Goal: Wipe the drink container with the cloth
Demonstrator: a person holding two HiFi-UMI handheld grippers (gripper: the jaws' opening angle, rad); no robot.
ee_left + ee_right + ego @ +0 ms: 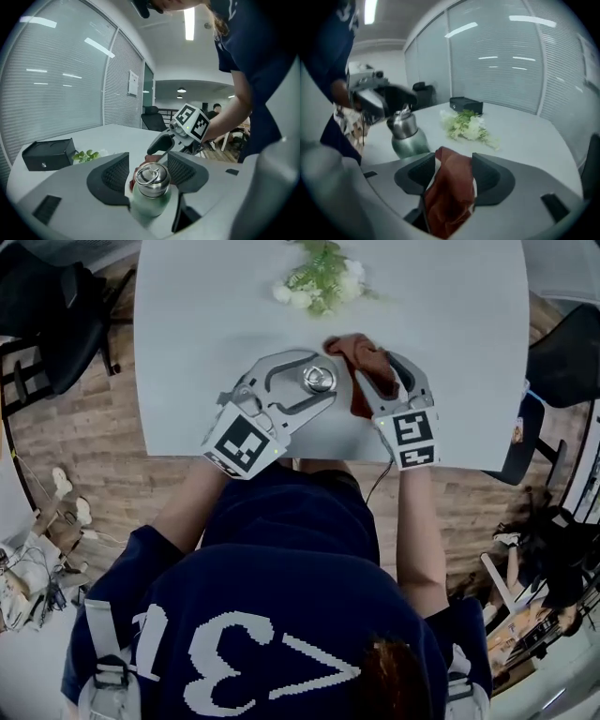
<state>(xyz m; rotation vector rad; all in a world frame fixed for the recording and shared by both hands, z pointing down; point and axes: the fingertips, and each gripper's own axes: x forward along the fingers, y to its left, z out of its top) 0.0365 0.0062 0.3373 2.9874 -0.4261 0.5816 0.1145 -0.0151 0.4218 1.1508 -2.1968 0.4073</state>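
A green drink bottle [319, 379] with a steel cap stands upright near the table's front edge. My left gripper [314, 382] has its jaws wide around it; in the left gripper view the bottle [151, 187] shows a sliver of table on either side, pads not pressing. My right gripper [380, 371] is just to the bottle's right. A rust-red cloth [364, 362] lies bunched between its jaws. In the right gripper view the cloth [450, 192] hangs loosely between the wide-set pads, and the bottle [405, 136] stands ahead to the left.
A bunch of white and green flowers [321, 277] lies at the far side of the grey table [450, 352]. A black box [49, 153] sits beyond it. Dark office chairs [56, 324] stand at both sides of the table.
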